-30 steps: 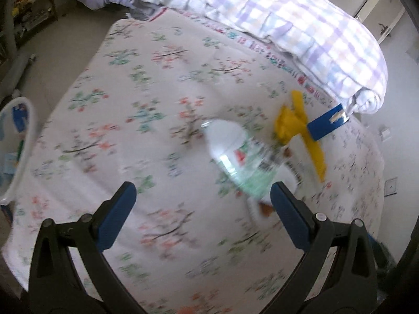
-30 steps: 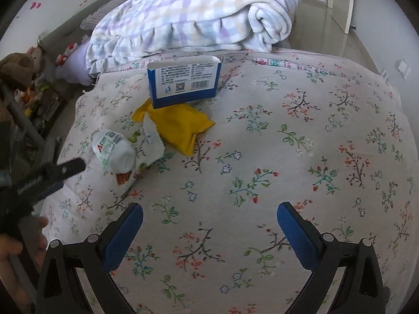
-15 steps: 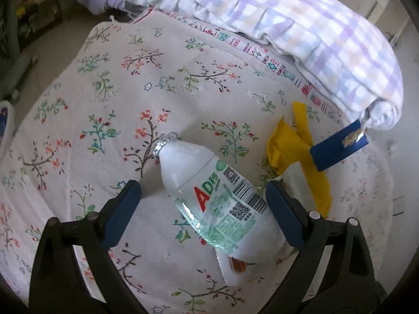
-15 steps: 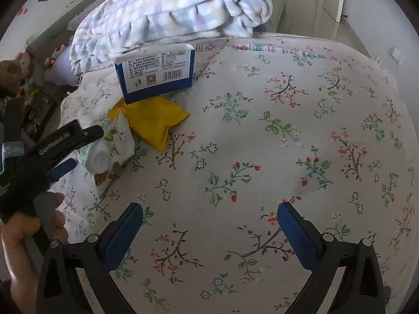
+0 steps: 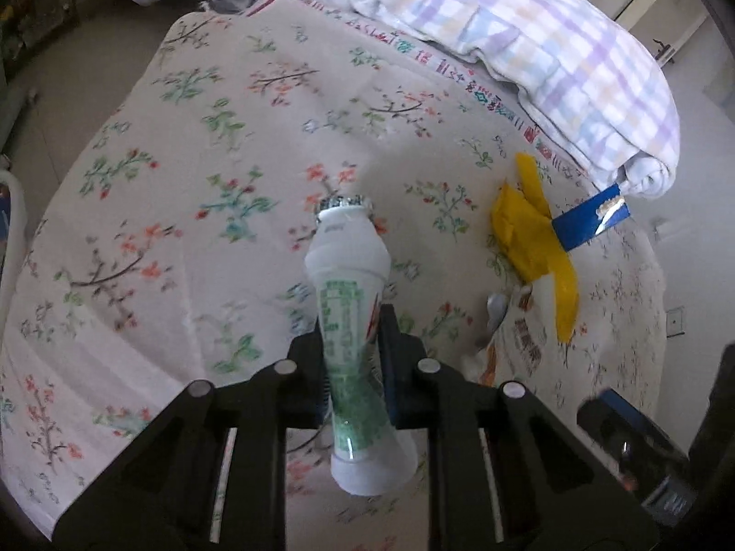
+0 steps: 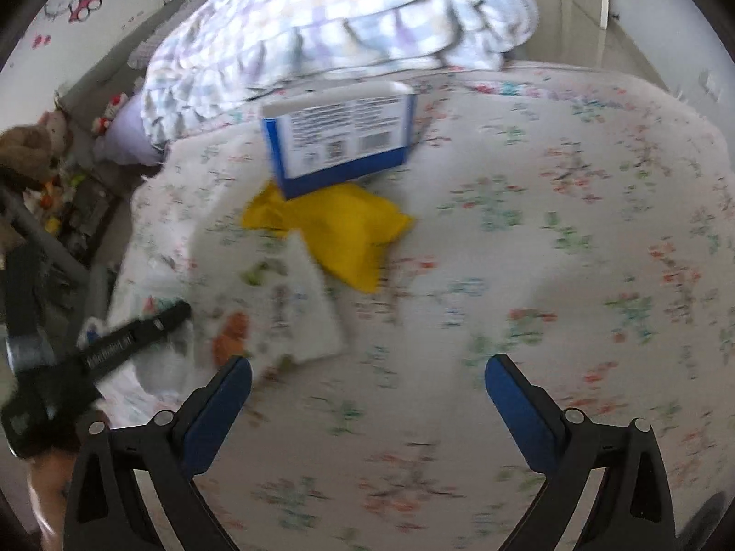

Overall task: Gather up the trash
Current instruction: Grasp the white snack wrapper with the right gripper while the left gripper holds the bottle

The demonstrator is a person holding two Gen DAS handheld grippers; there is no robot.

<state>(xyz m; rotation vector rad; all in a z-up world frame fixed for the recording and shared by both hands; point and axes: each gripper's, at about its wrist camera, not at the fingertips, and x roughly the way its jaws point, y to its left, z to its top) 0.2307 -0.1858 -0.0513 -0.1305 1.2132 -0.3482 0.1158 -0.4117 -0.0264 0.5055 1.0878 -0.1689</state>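
I get soft, even daylight in both feeds, nothing dim. On my left camera the bottle [image 5: 353, 321] is fairly sharp, with a small glint low on its plastic, while the floral sheet [image 5: 183, 183] smears slightly. My right camera is worse: motion blur washes out the sheet's print, strongest near the bottom. Both fisheyes bend straight lines and go black at the corners

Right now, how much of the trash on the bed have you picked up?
Only getting started. The left gripper is clamped on the little white drink bottle, which looks lifted off the sheet. Nothing visibly binned. The yellow wrapper, the blue and white box and the white printed wrapper lie on the floral bedsheet. The right gripper is open, holding nothing.
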